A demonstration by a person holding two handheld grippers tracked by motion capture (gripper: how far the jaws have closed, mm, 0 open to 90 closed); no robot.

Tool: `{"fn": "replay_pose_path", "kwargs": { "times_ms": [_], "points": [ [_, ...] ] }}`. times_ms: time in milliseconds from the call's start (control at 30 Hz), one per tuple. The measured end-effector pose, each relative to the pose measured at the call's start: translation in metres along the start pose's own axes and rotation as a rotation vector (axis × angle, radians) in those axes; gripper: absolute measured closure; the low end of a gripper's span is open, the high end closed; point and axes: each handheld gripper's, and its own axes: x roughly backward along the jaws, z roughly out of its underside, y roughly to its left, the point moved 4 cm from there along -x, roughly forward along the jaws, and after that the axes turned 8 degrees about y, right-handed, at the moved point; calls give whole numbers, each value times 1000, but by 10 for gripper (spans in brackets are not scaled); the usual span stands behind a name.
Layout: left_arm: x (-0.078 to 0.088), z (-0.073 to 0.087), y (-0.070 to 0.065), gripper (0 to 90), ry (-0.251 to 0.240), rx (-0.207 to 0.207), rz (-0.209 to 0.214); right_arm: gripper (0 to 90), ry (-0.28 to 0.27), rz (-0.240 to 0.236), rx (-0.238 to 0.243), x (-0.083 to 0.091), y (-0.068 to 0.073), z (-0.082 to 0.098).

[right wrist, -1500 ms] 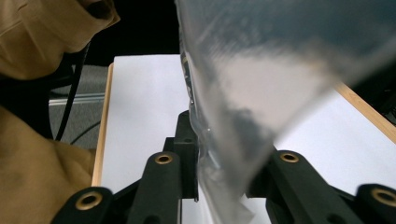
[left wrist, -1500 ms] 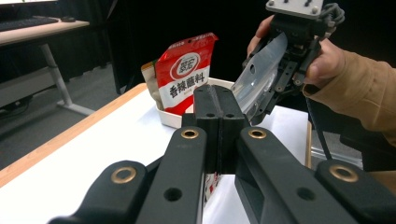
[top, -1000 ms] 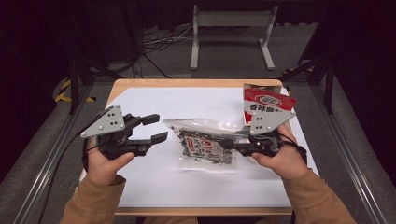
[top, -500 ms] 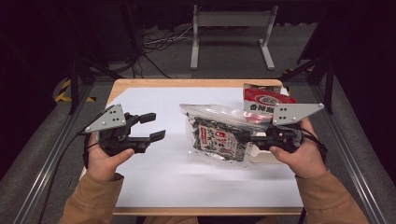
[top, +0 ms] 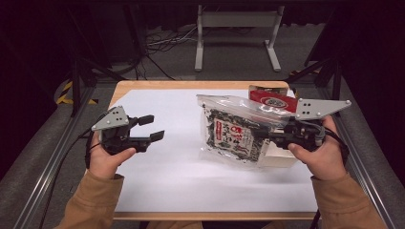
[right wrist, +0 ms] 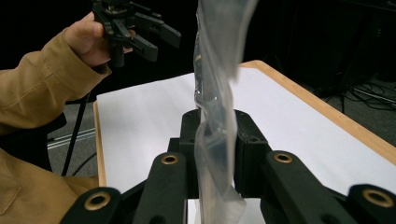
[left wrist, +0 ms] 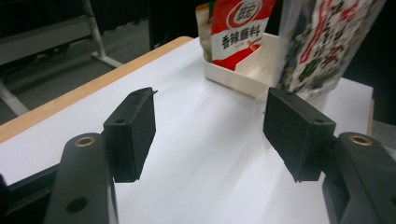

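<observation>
Above the tabletop, the right claw pinches a clear snack bag, its print unreadable; the red packet reads "香辣蘸料"; the left claw, just widened, gapes empty.

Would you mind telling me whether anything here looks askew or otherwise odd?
Nothing is spilled or damaged. The clear bag of snack packets hangs tilted above the table, pinched at one edge by the right gripper. The left gripper is open and empty.

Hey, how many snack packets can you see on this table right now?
2. The clear seaweed packet hangs pinched in the right gripper, lifted over the white sheet. The red packet stands in the white tray behind it. More may be hidden there.
</observation>
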Motion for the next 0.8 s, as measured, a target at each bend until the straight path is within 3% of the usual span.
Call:
{"fn": "replay_pose_path", "kwargs": {
  "times_ms": [100,233,467,500,800],
  "points": [
    [-7,7,5,344,-2,3,-42,765,2,13,-5,4,-1,-1],
    [-18,19,14,343,14,12,-59,764,-4,31,-6,11,-5,-2],
    [-30,37,26,339,39,29,-64,765,-14,56,-22,23,-12,-2],
    [-33,41,28,339,37,50,-73,765,-18,59,-25,25,-14,-2],
    [-42,54,37,331,46,62,-81,765,-36,103,-33,39,-19,-5]
  ]
}}
